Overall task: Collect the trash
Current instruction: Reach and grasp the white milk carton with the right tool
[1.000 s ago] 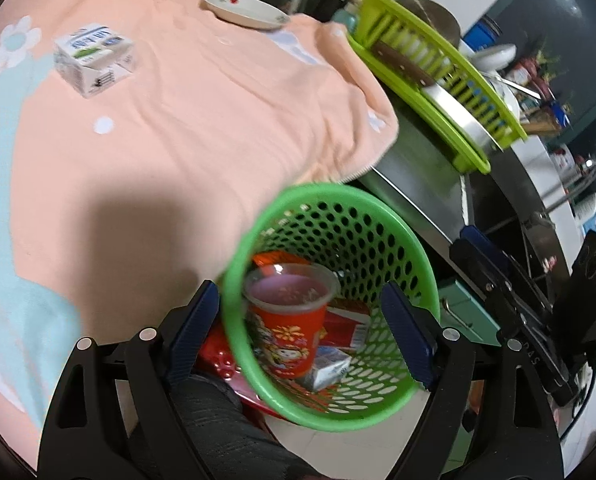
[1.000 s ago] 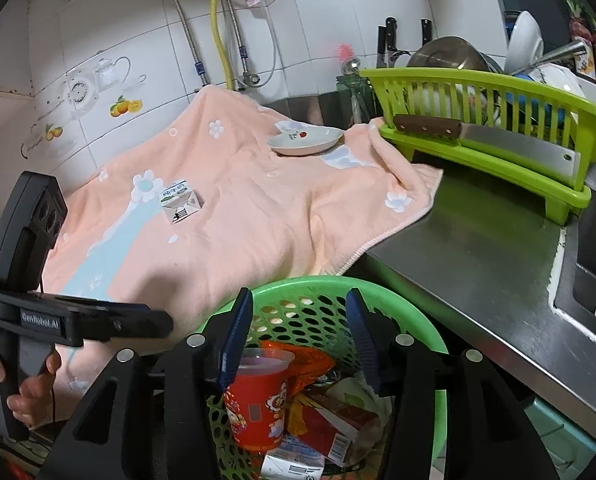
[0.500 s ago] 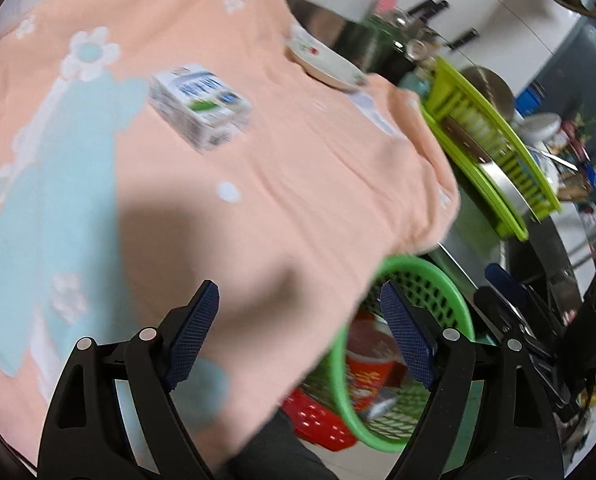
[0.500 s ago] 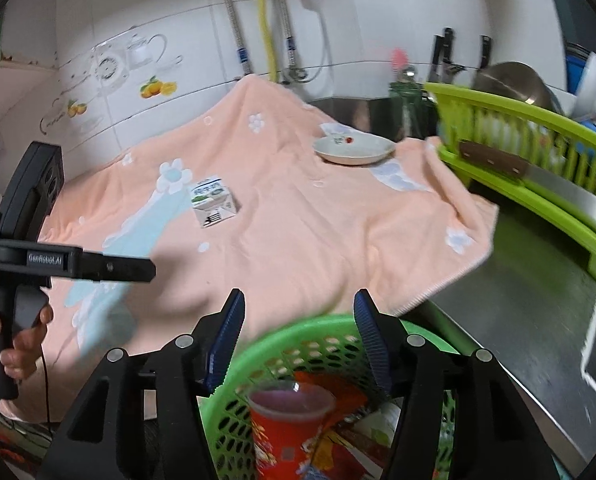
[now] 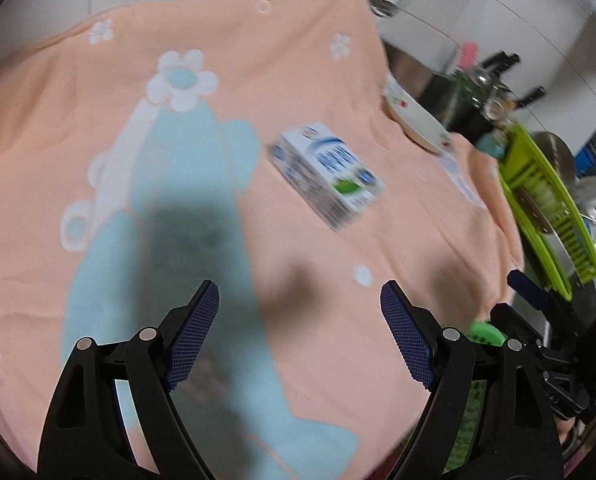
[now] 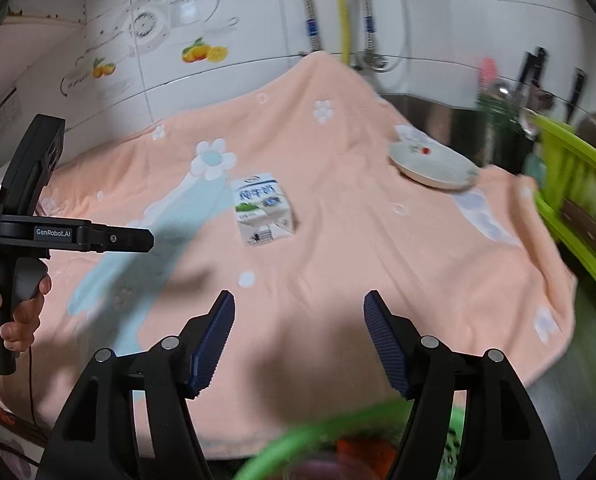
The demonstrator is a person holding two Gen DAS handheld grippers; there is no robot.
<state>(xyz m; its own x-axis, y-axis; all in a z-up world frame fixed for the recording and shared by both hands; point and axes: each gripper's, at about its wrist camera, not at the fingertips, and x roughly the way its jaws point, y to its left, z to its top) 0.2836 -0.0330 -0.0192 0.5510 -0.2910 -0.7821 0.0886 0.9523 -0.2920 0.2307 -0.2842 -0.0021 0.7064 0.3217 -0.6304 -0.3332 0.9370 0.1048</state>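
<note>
L gripper (image 5: 300, 340) hangs above the peach towel (image 5: 398, 248), jaws spread wide, nothing between them. R gripper (image 6: 300, 340) likewise spread wide and empty, also over the towel, w/ the green basket (image 6: 298, 446) rim just under it at the bottom edge of the R view. Basket contents are blurred; something orange-red in there, prob. wrappers, can't say more.

Milk carton (image 5: 326, 174) lies on its side on the towel, ahead of both grippers and apart from them, beside the pale blue patch w/ the white flower print (image 6: 213, 159). White plate (image 6: 434, 166) sits further back on the towel, towards the R, well apart from the carton. Lime-green dish rack (image 5: 546, 208) stands off the towel's R edge on the steel counter (image 6: 570, 392). In the R view the L gripper's body shows at far left, the person's hand (image 6: 18, 312) wrapped round its handle.
</note>
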